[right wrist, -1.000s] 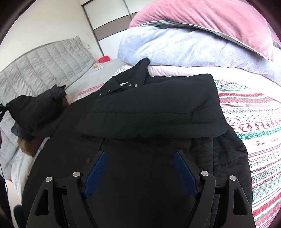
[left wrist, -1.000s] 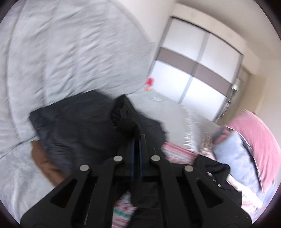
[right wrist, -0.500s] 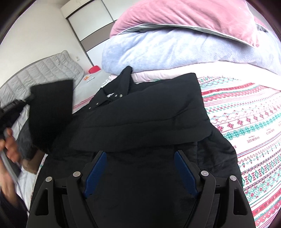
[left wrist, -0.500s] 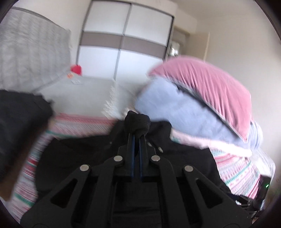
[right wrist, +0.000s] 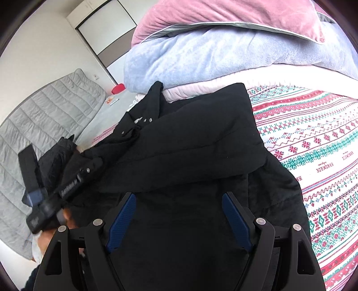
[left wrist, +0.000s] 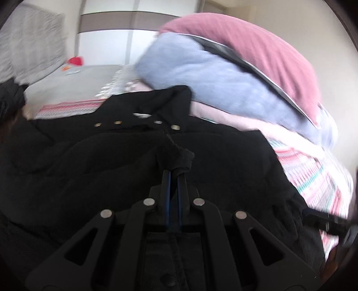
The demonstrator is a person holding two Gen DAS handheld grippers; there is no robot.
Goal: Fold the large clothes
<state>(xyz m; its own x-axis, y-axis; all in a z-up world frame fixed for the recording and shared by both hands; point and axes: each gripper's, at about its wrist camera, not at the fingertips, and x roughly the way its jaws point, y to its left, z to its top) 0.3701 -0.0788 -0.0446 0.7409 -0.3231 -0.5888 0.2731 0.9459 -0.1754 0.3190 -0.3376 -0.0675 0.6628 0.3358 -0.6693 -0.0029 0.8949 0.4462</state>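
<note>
The left gripper (left wrist: 174,173) points forward and downward, its two blue-lined fingers pressed almost together on a bunched fold of the black padded jacket's sleeve end (left wrist: 176,156). In the right wrist view the same tool (right wrist: 73,179) comes in from the left edge, with part of the person's hand (right wrist: 64,216) visible behind it, and it sits low over the jacket's left side.

The right gripper (right wrist: 179,215) also tilts downward, its blue pads (right wrist: 122,219) standing wide apart with nothing between them — only the lower part of the jacket lies beneath the gap. Whether the fingertips touch the cloth cannot be told.

The black padded jacket (right wrist: 190,145) lies spread across the bed, its collar with metal snap buttons (left wrist: 117,122) at the far end and one sleeve folded flat across the chest. Its right edge runs along the white bedspread with red and green knitted-style bands (right wrist: 313,138), which lies bare to the right of the jacket.

Beyond the collar the room closes in — a pale blue fleecy blanket (right wrist: 201,51) and a pink velvety cushion (right wrist: 235,13) are piled high, touching the jacket's top edge. On the left a grey quilted cover (right wrist: 44,112) borders the jacket, with another dark garment (left wrist: 9,100) lying near that edge.
</note>
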